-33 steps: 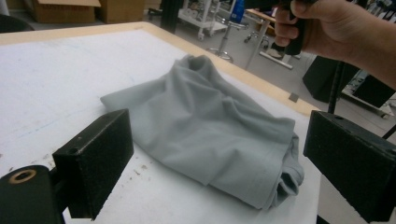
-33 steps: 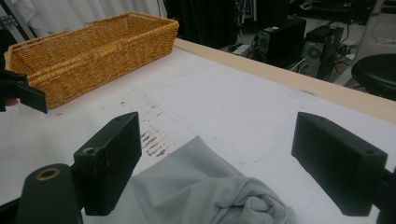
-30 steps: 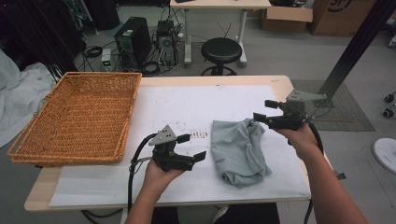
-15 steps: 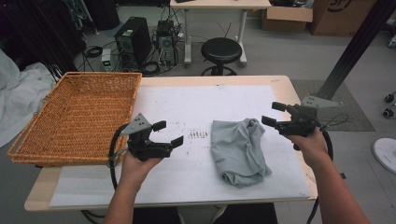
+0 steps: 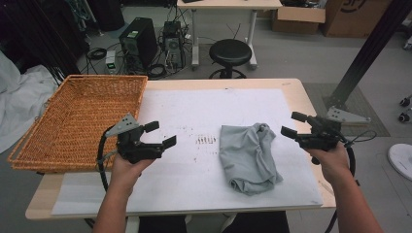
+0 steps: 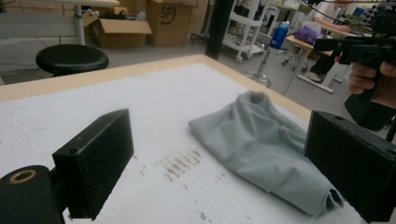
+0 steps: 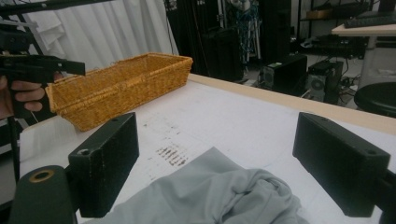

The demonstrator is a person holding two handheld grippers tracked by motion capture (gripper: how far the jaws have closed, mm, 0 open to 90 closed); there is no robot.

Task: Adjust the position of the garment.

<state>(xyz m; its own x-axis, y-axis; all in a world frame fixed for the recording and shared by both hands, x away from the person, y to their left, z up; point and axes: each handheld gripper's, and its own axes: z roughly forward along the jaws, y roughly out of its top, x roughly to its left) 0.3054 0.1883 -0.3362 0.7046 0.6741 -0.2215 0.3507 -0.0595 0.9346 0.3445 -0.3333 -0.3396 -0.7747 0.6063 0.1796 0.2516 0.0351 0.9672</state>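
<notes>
Grey cloth (image 5: 250,156) is lying crumpled at centre-right of the high view, on the white table cover (image 5: 194,116). Left gripper (image 5: 160,135) is being held wide open and empty at centre-left, right gripper (image 5: 294,124) likewise at the right edge, both apart from the cloth. Wicker basket (image 5: 77,121) is sitting upper left. Shelving and a blue bottle (image 6: 279,35) are being shown in the left gripper view, white drapes (image 7: 116,28) in the right gripper view.

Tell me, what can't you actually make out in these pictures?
- Underside of the grey cloth: hidden by its own folds, all views.
- Brown marks on the white table cover: too small to read, high view.
- Basket floor: hidden by its wall, right gripper view.
</notes>
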